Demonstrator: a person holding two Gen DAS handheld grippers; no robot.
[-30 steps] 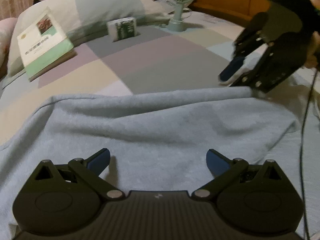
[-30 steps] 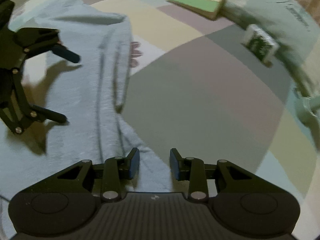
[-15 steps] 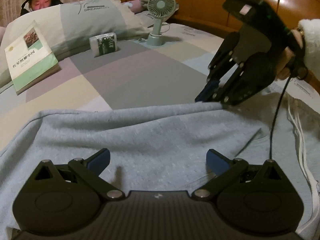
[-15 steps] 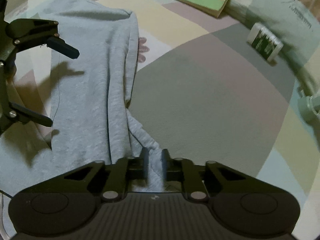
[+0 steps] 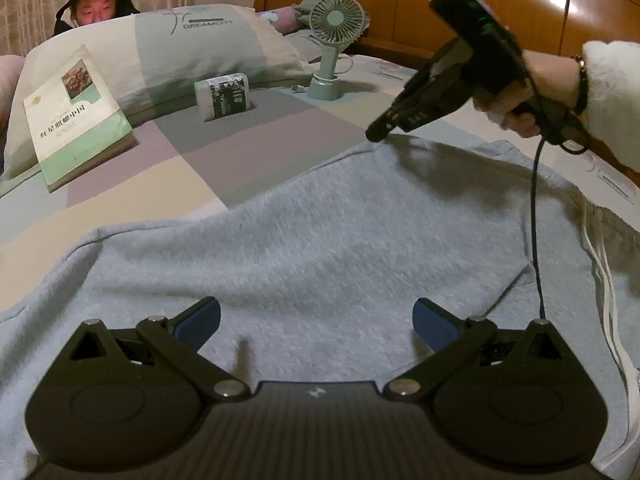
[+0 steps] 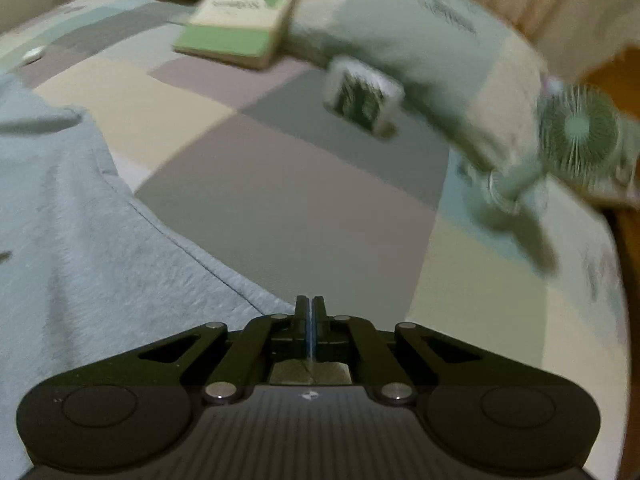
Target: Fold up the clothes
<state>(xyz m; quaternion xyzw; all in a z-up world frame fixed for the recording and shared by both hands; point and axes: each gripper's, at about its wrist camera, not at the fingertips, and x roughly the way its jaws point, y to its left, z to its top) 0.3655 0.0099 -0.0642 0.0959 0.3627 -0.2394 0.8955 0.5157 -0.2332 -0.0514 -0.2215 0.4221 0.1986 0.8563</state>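
**Right gripper pinching garment edge, left idle above it**

With the right gripper [image 6: 307, 312] clamped shut on the far edge of the grey garment [image 5: 320, 248], the main risk I'd flag is slip: the bite looks thin, right at the hem, and a fast pull could drop it. Right wrist view is motion-blurred, so it's moving quickly. Second risk: the black cable [image 5: 536, 216] hanging from the right gripper drapes over the cloth and could get caught in a fold. Third: the white drawstrings [image 5: 600, 264] trail loose at the right side and may end up sticking out.

Left gripper [image 5: 316, 320] hangs over the near part of the garment, fingers spread wide, holding nothing.

Garment lies on the bed [image 5: 248, 128], pale blue-grey fleece, mostly flat with soft ripples, far corner lifted at the pinch. A book [image 5: 76, 116], a small fan [image 5: 334, 40] and a small box [image 5: 224, 96] sit beyond it, well apart.
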